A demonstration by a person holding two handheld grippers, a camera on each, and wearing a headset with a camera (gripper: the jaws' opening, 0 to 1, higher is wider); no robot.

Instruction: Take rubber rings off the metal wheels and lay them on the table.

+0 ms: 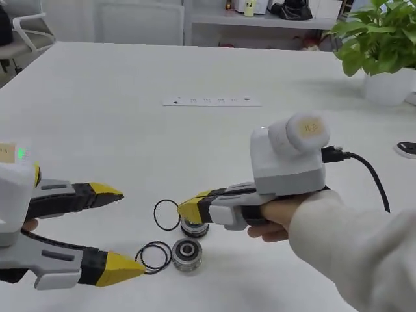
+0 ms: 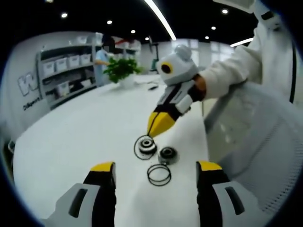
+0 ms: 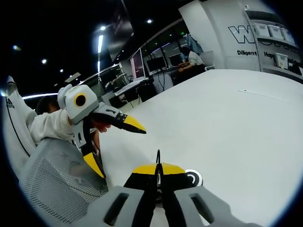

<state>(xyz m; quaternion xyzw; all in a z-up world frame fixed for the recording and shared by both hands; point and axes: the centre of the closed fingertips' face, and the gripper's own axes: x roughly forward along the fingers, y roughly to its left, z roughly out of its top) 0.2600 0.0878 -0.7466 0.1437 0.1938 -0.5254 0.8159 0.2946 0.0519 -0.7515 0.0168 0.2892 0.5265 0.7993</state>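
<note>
The right gripper (image 1: 189, 209) has its jaws pressed together on a rubber ring (image 1: 166, 215). The ring hangs against one metal wheel (image 1: 194, 228), near the table (image 1: 195, 143) edge closest to the person. A second wheel (image 1: 187, 252) sits just beside the first, with loose rings (image 1: 154, 256) lying flat next to it. The left gripper (image 1: 121, 229) hovers nearby, jaws wide apart.

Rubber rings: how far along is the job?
Done: loose rings lie on the table beside the near wheel. In hand: the right tool is shut on a ring at the far wheel. Left: laying it down; the left tool is open.
</note>
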